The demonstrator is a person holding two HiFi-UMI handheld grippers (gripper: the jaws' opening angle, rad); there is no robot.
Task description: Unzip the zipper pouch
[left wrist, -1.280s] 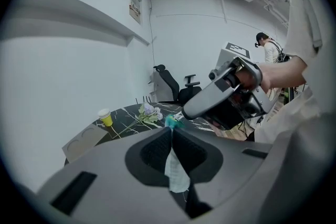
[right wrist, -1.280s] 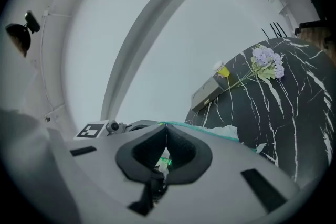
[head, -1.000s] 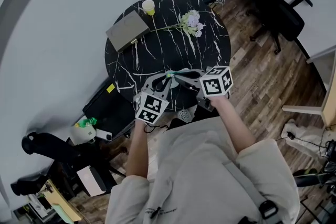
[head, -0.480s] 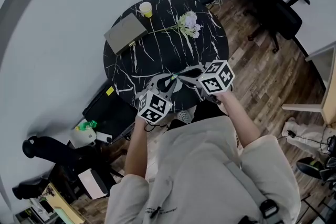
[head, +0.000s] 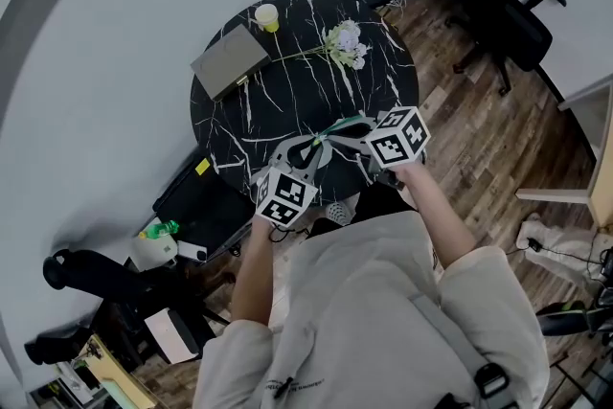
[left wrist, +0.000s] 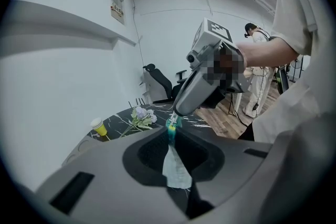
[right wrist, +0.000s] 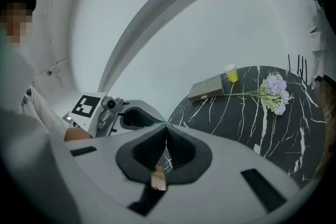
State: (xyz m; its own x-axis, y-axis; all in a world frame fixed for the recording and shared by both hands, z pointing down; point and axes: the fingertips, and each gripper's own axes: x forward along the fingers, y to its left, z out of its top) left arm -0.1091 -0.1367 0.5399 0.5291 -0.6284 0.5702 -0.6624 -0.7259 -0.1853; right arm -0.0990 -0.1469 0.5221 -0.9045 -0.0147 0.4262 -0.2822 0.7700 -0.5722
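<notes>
The zipper pouch, pale grey-green fabric with a teal zipper, hangs in the air between both grippers over the near edge of the round black marble table. My left gripper has just been closing, and the pouch fabric lies pinched between its jaws. My right gripper is shut, with a small brown tab showing between its jaws. In the left gripper view, the right gripper nips the teal zipper end. From the right gripper view, the pouch shows only as a thin green edge.
On the table lie a grey closed laptop, a yellow cup and a bunch of pale flowers. A black office chair stands at the far right on the wood floor. A black case sits under the table's left side.
Both grippers stay close together over the near table edge. The right gripper has rolled a little, and more of the pouch's green edge shows between the two.
</notes>
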